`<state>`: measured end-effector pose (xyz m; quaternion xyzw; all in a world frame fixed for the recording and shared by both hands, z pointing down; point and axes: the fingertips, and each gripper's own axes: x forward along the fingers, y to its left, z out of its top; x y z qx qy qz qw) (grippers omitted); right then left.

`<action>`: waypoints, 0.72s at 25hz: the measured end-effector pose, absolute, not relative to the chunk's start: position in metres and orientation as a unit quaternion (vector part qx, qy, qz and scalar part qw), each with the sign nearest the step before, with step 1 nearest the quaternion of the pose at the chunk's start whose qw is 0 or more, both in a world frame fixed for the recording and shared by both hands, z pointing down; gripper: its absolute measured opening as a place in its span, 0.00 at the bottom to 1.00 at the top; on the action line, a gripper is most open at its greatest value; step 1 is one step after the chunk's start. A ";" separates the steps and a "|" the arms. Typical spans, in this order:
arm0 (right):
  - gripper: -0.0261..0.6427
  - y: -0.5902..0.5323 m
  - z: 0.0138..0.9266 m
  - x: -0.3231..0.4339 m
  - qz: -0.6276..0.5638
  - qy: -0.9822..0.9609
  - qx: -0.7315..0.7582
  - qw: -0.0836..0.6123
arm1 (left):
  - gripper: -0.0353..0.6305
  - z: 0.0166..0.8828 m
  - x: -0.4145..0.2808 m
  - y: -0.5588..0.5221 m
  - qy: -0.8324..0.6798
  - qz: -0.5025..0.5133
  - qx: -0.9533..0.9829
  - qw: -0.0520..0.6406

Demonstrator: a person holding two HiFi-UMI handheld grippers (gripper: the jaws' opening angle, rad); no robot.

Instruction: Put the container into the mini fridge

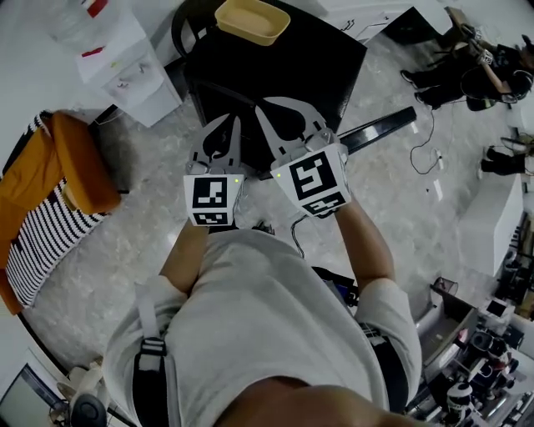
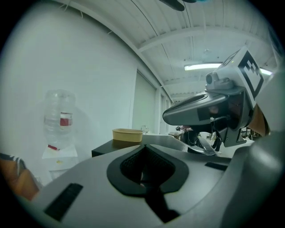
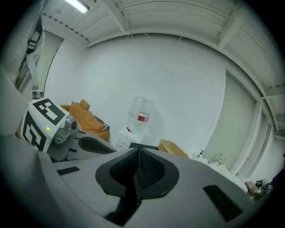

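A yellow-tan container [image 1: 252, 21] rests on top of the black mini fridge [image 1: 321, 62], near its back edge. Both grippers hover side by side in front of the fridge, short of the container. My left gripper [image 1: 232, 125] is shut with nothing between its pads. My right gripper [image 1: 265, 108] is likewise shut and empty. In the left gripper view the container [image 2: 127, 135] sits beyond the closed left gripper [image 2: 143, 149]. In the right gripper view the container [image 3: 173, 148] lies just past the closed right gripper [image 3: 139, 153].
A water dispenser with a bottle [image 1: 125, 58] stands left of the fridge. An orange and striped seat [image 1: 50, 183] is at the far left. A dark flat panel [image 1: 380, 129] juts out at the fridge's right. Cables and gear [image 1: 467, 67] lie on the floor at right.
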<state>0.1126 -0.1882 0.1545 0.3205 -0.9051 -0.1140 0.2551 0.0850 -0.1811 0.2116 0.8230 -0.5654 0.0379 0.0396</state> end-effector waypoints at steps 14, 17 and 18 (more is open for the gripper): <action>0.10 -0.280 0.174 0.078 -0.121 -0.868 0.365 0.313 | 0.07 0.215 0.035 -0.260 -0.529 0.033 0.847 0.028; 0.10 -0.294 0.174 0.077 -0.128 -0.858 0.373 0.330 | 0.07 0.213 0.030 -0.269 -0.525 0.029 0.850 0.028; 0.10 -0.299 0.174 0.076 -0.130 -0.855 0.375 0.334 | 0.07 0.213 0.028 -0.272 -0.524 0.027 0.851 0.028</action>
